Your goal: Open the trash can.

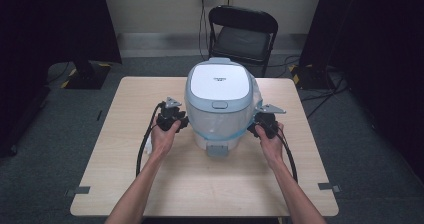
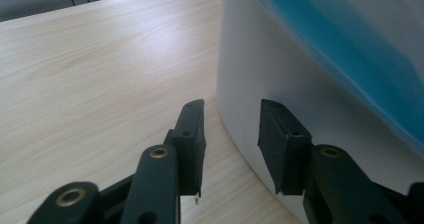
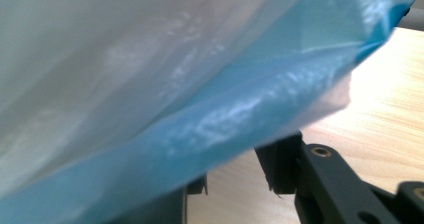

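— Pale wood-grain table [image 1: 125, 174], grey carpet, a black folding chair [image 1: 242, 34] behind: what is shown at the centre?

— A rounded white cooker [image 1: 218, 84] with a flat lid is shown standing mid-table. It is sheathed in a clear plastic bag [image 1: 220, 119] whose blue hem [image 3: 225, 124] is seen low on the body.

— How are the two tools placed?

— The left gripper [image 2: 230, 134] is held low against the cooker's left flank, its jaws narrowly apart, with the curved white wall [image 2: 260, 59] just beside one pad and nothing pinched. The right gripper [image 3: 230, 176] is held at the opposite flank. A narrow gap is seen between its jaws with table showing through, while the tips are draped by the bag. Whether film lies between them cannot be told.

— How is each material expected to handle?

— The shell is judged hard, smooth, slippery and fairly heavy, so a two-sided squeeze low on the body is advised. The film is judged thin, limp, crinkly and easily torn. It is best taken at the thicker blue hem and drawn evenly on both sides, lest it snag at the lid's corners.
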Motion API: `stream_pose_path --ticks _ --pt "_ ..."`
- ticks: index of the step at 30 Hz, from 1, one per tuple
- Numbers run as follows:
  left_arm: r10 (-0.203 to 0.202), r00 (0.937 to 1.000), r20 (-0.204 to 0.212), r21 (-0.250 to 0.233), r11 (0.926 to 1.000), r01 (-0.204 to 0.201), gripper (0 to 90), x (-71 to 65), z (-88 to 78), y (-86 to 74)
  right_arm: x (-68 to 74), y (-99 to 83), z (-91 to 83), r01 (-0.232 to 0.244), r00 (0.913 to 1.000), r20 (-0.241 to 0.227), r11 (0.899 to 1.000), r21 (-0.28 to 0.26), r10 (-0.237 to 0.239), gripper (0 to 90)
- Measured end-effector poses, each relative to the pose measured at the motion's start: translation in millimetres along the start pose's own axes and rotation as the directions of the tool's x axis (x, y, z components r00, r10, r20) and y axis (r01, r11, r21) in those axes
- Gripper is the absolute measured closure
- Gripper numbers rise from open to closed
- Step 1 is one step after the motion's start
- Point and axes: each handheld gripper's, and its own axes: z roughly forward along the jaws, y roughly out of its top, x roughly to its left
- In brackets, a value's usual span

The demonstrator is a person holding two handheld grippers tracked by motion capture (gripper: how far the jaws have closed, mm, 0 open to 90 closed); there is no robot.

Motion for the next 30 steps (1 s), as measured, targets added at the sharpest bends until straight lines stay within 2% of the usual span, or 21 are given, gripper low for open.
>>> stream_pose_path --ticks 2,3,4,5,6,7,9,10,12,13,14,17,20,21,22,23,25,26,27,28,30 --pt "0.022 0.9997 -0.013 0.004 0.9998 -0.022 68.6 -2.2 -1.2 0.4 2.4 -0.8 -3.2 0.008 1.0000 0.000 1.000 -0.002 -0.008 69.6" --pt "0.048 0.9983 -0.034 0.013 0.9988 -0.047 67.3 -2.8 -2.1 1.2 2.8 -1.3 -4.1 0.006 1.0000 -0.001 1.000 -0.004 -0.006 69.1" --pt "0.037 0.9973 -0.063 0.022 0.9991 -0.036 54.1 0.1 -2.1 2.3 2.8 -3.2 -5.2 0.018 0.9997 0.019 1.000 -0.013 -0.017 60.1" --pt "0.037 0.9973 -0.063 0.022 0.9991 -0.036 48.7 0.1 -2.1 2.3 2.8 -3.2 -5.2 0.018 0.9997 0.019 1.000 -0.013 -0.017 60.1" --pt "0.023 0.9981 -0.058 0.019 0.9996 -0.022 42.9 5.5 -1.5 0.7 -1.9 -5.3 -4.2 0.023 0.9992 0.033 1.000 -0.006 -0.023 46.4" --pt "0.023 0.9981 -0.058 0.019 0.9996 -0.022 39.3 5.5 -1.5 0.7 -1.9 -5.3 -4.2 0.023 0.9992 0.033 1.000 -0.006 -0.023 46.4" --pt "-0.005 0.9970 -0.077 0.011 0.9999 0.006 38.1 8.4 1.9 0.0 -11.4 -7.9 0.7 -0.010 0.9999 0.010 1.000 -0.007 0.010 37.1" --pt "-0.008 0.9962 -0.087 0.011 0.9999 0.009 38.6 8.6 3.6 0.4 -15.0 -8.1 6.5 -0.010 0.9986 0.051 1.000 0.000 0.010 36.9" --pt "-0.013 0.9945 -0.104 0.012 0.9998 0.015 38.5 8.4 9.7 3.6 -16.5 -7.6 9.6 -0.011 0.9977 0.067 1.000 0.001 0.011 36.4" --pt "-0.016 0.9919 -0.126 0.009 0.9998 0.017 39.2 8.3 13.3 7.3 -18.2 -6.2 12.7 -0.018 0.9971 0.073 1.000 -0.003 0.018 35.6" --pt "-0.033 0.9897 -0.140 -0.005 0.9995 0.033 40.6 8.3 15.4 10.4 -21.3 -1.1 18.2 -0.040 0.9955 0.085 0.999 -0.026 0.042 35.0" --pt "-0.066 0.9891 -0.132 -0.027 0.9976 0.063 41.2 13.5 18.0 17.6 -21.9 4.5 21.4 -0.056 0.9956 0.073 0.997 -0.046 0.059 33.6" --pt "-0.079 0.9907 -0.111 -0.043 0.9963 0.075 40.8 17.0 19.6 20.4 -21.7 10.2 27.1 -0.061 0.9942 0.085 0.996 -0.059 0.066 37.6" --pt "-0.072 0.9946 -0.075 -0.050 0.9964 0.068 54.5 13.8 18.9 20.3 -22.6 10.8 28.1 -0.084 0.9950 0.051 0.995 -0.054 0.087 43.7" --pt "-0.056 0.9960 -0.070 -0.044 0.9976 0.053 58.9 11.4 18.0 20.8 -20.7 10.6 27.9 -0.095 0.9943 0.043 0.994 -0.055 0.098 48.1" --pt "-0.056 0.9960 -0.070 -0.044 0.9976 0.053 64.1 11.4 18.0 20.8 -20.7 10.6 27.9 -0.095 0.9943 0.043 0.994 -0.055 0.098 48.1" --pt "-0.031 0.9985 -0.045 -0.046 0.9985 0.029 67.9 10.3 16.7 20.4 -13.9 10.7 26.1 -0.071 0.9964 0.042 0.996 -0.059 0.073 64.5" --pt "-0.045 0.9984 -0.035 -0.065 0.9970 0.042 68.4 9.3 15.2 17.4 -9.8 11.1 23.9 -0.056 0.9975 0.040 0.997 -0.054 0.058 68.5" --pt "-0.045 0.9984 -0.035 -0.065 0.9970 0.042 69.5 9.3 15.2 17.4 -9.8 11.1 23.9 -0.056 0.9975 0.040 0.997 -0.054 0.058 68.5" --pt "-0.065 0.9978 -0.014 -0.074 0.9952 0.063 69.5 9.5 14.4 15.0 -9.5 10.7 22.7 -0.057 0.9977 0.033 0.997 -0.050 0.058 69.5" --pt "-0.061 0.9981 -0.008 -0.071 0.9956 0.061 70.3 9.0 12.0 13.4 -8.8 8.7 19.5 -0.057 0.9982 0.015 0.997 -0.048 0.058 69.5"
